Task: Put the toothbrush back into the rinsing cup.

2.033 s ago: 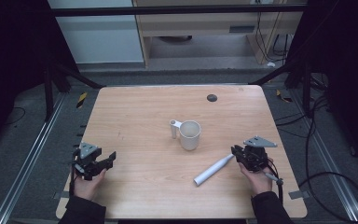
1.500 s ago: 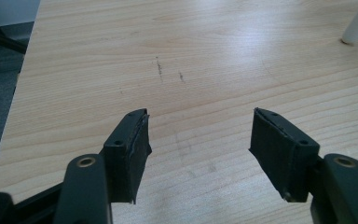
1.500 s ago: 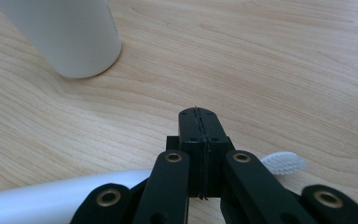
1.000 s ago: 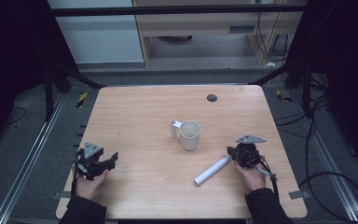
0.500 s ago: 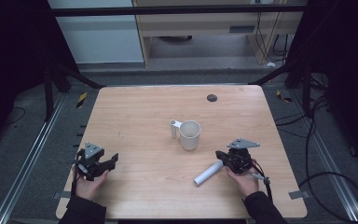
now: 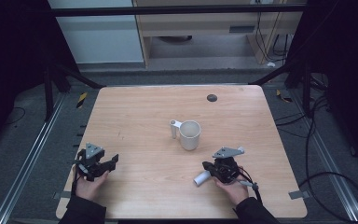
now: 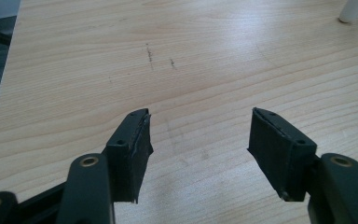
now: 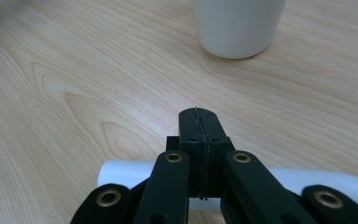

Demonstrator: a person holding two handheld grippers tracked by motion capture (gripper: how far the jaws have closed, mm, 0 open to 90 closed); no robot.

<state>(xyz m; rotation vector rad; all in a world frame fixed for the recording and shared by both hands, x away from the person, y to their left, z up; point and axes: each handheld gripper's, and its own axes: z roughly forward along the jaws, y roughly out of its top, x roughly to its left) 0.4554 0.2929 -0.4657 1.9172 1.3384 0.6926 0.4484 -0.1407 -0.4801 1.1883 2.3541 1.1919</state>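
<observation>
Worktop (image 6: 135, 112): pale wood grain.
Mug (image 6: 189, 135): smooth white, centre.
Tube (image 6: 200, 178): white cylinder, 5 o'clock.
Right tool (image 8: 199, 122): jaws pressed together above tube.
Left tool (image 7: 200, 135): jaws wide.

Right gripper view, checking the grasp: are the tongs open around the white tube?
No, the right tongs are pressed shut above the white tube.

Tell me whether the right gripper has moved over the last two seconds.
Yes. The right gripper has slid left along the white tube, ending closer below the fixed white mug. Its fingers are shut above the tube.
</observation>
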